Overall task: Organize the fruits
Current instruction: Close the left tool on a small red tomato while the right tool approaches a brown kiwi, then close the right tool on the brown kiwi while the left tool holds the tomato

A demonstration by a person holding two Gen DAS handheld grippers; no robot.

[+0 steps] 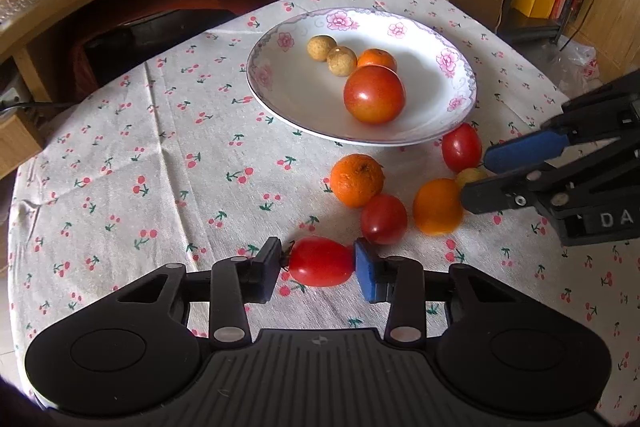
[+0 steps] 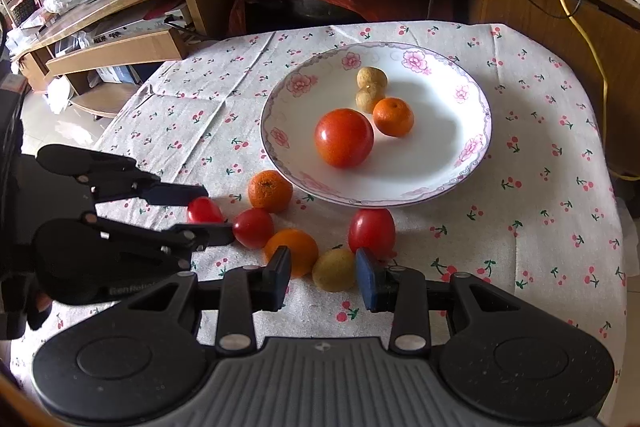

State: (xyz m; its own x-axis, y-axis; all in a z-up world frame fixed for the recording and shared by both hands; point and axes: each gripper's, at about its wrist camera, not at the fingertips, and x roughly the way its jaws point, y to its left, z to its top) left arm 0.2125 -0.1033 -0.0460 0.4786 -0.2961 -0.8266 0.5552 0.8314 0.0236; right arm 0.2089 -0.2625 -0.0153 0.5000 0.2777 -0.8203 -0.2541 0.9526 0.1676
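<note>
A small red tomato [image 1: 321, 261] is being clamped between the pads of the left gripper [image 1: 316, 269], with its long axis lying crosswise from one pad to the other and its dark stem end pointed at the black left-hand pad [image 1: 267, 269]; the blue pad [image 1: 366, 273] is being pressed against its opposite end. The jaws are being held only as far apart as the tomato is long. Whether the tomato is being lifted clear of the cherry-print tablecloth [image 1: 120, 163] cannot be told.

The right gripper [image 2: 323, 277] is being held with its jaws moderately apart around a small yellowish-brown fruit [image 2: 334, 269]; the blue pad [image 2: 366, 281] is seen at the fruit's edge, while a gap is being left on the black pad's side, so nothing is being gripped.

Just beyond, two oranges [image 2: 270, 191] [image 2: 294, 251] and two more red tomatoes [image 2: 253, 227] [image 2: 371, 230] are being left loose on the cloth, near the flowered plate [image 2: 476, 147]. In the plate a large tomato [image 2: 344, 137], a small orange [image 2: 393, 116] and two brown round fruits [image 2: 372, 78] are being held
</note>
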